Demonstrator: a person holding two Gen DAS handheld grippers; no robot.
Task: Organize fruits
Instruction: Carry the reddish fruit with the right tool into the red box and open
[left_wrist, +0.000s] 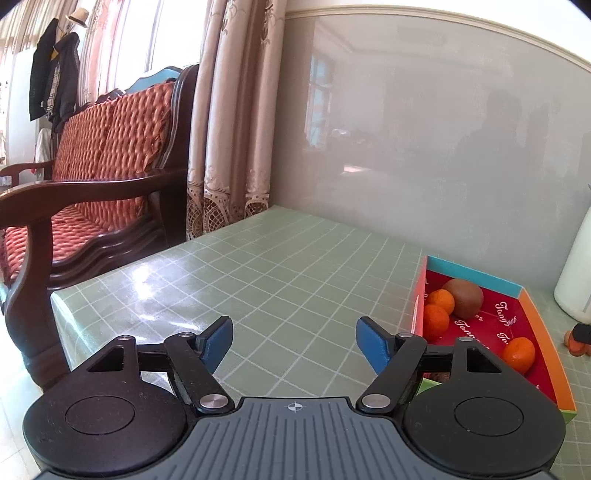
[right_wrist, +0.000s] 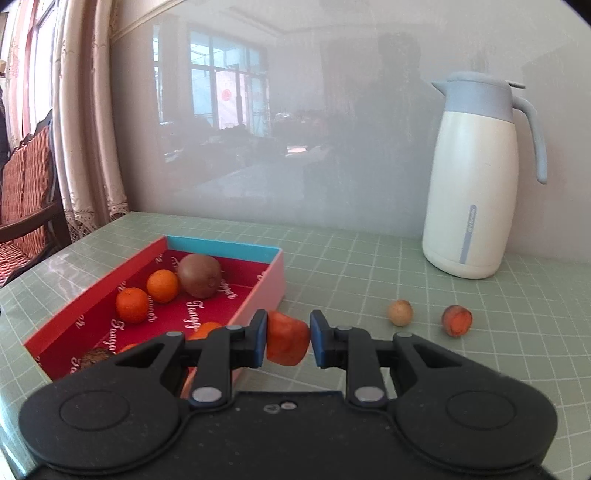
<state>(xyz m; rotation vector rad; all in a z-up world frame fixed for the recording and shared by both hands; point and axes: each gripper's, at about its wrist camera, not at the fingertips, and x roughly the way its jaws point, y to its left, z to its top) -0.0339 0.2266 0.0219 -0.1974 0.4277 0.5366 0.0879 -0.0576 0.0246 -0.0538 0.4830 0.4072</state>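
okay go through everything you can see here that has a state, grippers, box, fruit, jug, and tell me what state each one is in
Left gripper: open, empty.
Right gripper: shut on the orange fruit.
Box: open-topped, holding fruit.
Kiwi: in the box.
Tan fruit: loose on the table.
Cut fruit: loose on the table.
Jug: upright, lid shut.

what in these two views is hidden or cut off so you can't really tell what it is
- Left wrist view: small orange object, cut by the right edge.
- Left wrist view: white jug, mostly out of frame.
- Right wrist view: brown fruit in the red box, half behind the right gripper.
- Right wrist view: orange fruit, contact with the right pad unclear.
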